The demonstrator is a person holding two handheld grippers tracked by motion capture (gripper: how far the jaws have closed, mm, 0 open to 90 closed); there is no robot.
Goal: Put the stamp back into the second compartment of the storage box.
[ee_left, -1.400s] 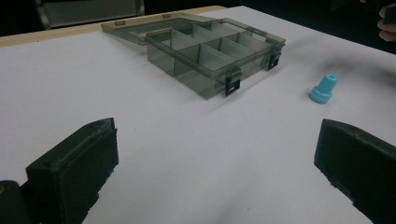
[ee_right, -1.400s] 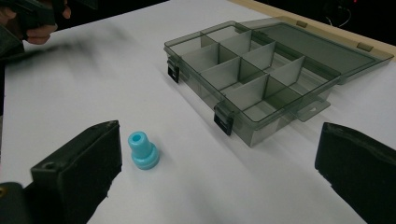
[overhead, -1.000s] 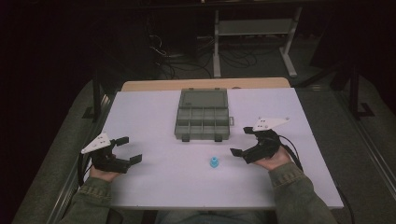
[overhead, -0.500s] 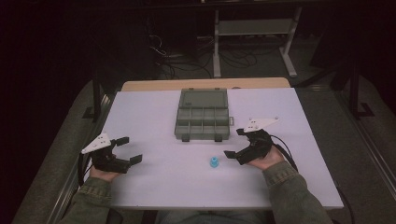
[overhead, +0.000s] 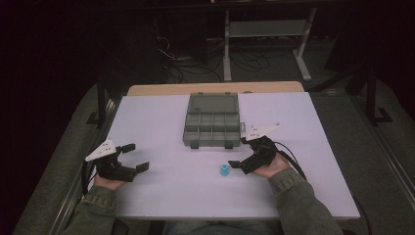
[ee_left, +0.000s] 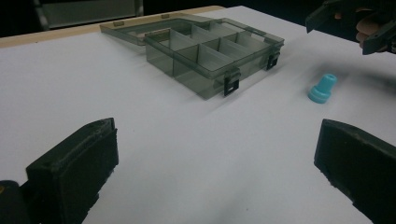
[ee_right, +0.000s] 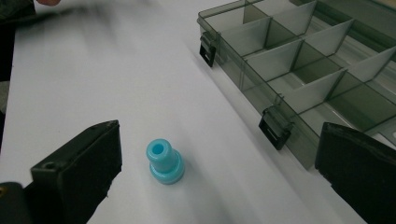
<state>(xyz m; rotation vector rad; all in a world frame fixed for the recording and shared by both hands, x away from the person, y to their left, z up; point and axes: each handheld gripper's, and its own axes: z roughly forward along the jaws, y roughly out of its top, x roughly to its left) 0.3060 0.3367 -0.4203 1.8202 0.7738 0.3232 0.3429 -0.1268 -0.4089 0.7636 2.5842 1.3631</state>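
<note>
A small light-blue plastic piece stands upright on the white table, in front of a grey see-through compartment box whose lid lies open behind it. My right gripper is open just right of the piece, which sits between its jaws, nearer the left one, untouched. At the table's left front, my left gripper is open with nothing in it.
The box's compartments look empty, and two black latches hang on its front wall. A wooden strip runs along the far table edge. Metal stands and cables fill the dark floor beyond.
My right gripper has moved left and slightly forward, closing in on the blue piece. The left gripper, the box and the piece have stayed put.
</note>
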